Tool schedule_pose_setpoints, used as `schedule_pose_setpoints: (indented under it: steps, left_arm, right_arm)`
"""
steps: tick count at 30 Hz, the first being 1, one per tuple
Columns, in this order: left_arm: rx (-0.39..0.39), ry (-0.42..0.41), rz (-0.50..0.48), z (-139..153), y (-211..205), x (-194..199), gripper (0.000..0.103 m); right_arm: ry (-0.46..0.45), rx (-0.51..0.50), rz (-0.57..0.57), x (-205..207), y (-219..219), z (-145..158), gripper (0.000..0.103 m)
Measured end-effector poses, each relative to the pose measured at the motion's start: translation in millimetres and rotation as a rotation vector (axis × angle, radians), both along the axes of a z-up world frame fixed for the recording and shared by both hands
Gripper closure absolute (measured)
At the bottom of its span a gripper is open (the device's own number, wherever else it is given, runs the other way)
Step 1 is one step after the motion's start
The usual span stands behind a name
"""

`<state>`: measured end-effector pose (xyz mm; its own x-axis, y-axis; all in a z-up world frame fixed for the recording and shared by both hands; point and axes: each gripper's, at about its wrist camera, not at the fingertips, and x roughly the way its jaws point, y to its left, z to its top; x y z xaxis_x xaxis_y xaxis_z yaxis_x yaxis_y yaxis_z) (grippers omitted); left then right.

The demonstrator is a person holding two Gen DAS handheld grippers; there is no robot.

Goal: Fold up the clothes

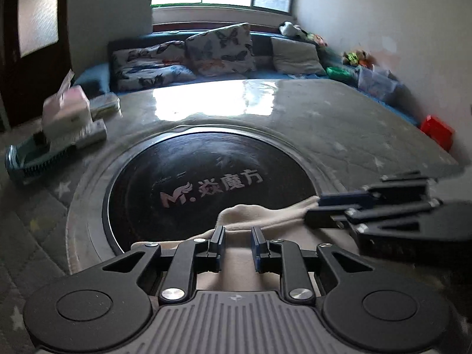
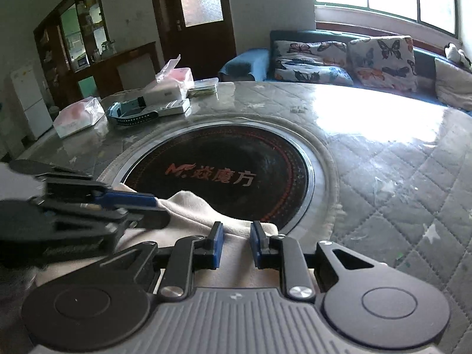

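Observation:
A beige fleece cloth (image 1: 265,215) (image 2: 191,209) lies bunched at the near edge of a round black heater plate (image 1: 206,177) (image 2: 230,162) set into the quilted table. In the left wrist view, my left gripper (image 1: 239,236) has its fingers close together, with cloth filling the narrow gap. My right gripper (image 1: 317,209) comes in from the right, and a ridge of cloth runs into its tips. The right wrist view shows the right gripper (image 2: 237,236) narrow on the cloth in the same way. There the left gripper (image 2: 160,209) pinches the cloth's left end.
On the table's left side sit a tissue pack (image 1: 65,109) (image 2: 79,115), a teal brush (image 1: 35,159) (image 2: 132,115) and small boxes. A red box (image 1: 436,129) lies at the right edge. Behind the table is a sofa with butterfly cushions (image 1: 218,50) (image 2: 380,56).

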<state>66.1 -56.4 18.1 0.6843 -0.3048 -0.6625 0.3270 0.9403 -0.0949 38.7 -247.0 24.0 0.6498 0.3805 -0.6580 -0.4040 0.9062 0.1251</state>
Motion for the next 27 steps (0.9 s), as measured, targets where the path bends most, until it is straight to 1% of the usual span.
schedule_pose_setpoints:
  steps: [2,8,9,10,11,15,18,21,24,27]
  left_arm:
    - [-0.031,0.003,0.015,-1.0,4.9,2.6,0.081]
    - [-0.08,0.011,0.05,1.9,15.6,3.9,0.079]
    - [-0.077,0.002,0.061,3.6,18.5,2.0,0.073]
    - [-0.072,-0.009,0.074,5.3,21.6,-0.1,0.07]
    - [-0.067,-0.02,0.087,7.1,24.7,-2.3,0.069]
    - [-0.053,-0.058,0.121,16.8,41.1,-22.1,0.069]
    - [-0.036,-0.083,0.119,21.5,48.2,-42.4,0.069]
    - [-0.001,-0.088,0.121,19.1,52.3,-61.7,0.069]
    - [0.014,-0.083,0.13,13.7,54.9,-74.4,0.069]
    - [0.029,-0.078,0.143,8.3,57.6,-84.2,0.069]
  right_arm:
    - [-0.009,-0.004,0.003,-0.6,0.5,-1.1,0.083]
    - [-0.023,-0.009,0.007,0.1,1.3,-1.1,0.083]
    - [-0.025,-0.01,0.007,0.3,1.5,-1.1,0.083]
    - [-0.025,-0.012,0.009,0.3,1.3,-0.1,0.083]
    - [-0.026,-0.015,0.01,-0.1,1.5,1.1,0.083]
    - [-0.042,-0.014,0.048,-10.1,11.0,7.9,0.083]
    - [-0.055,-0.013,0.078,-18.0,18.5,13.1,0.083]
    - [-0.068,-0.012,0.109,-25.8,26.1,18.3,0.083]
    - [-0.081,-0.011,0.139,-33.7,33.6,23.5,0.083]
    - [-0.073,-0.019,0.171,-35.0,46.3,19.3,0.083]
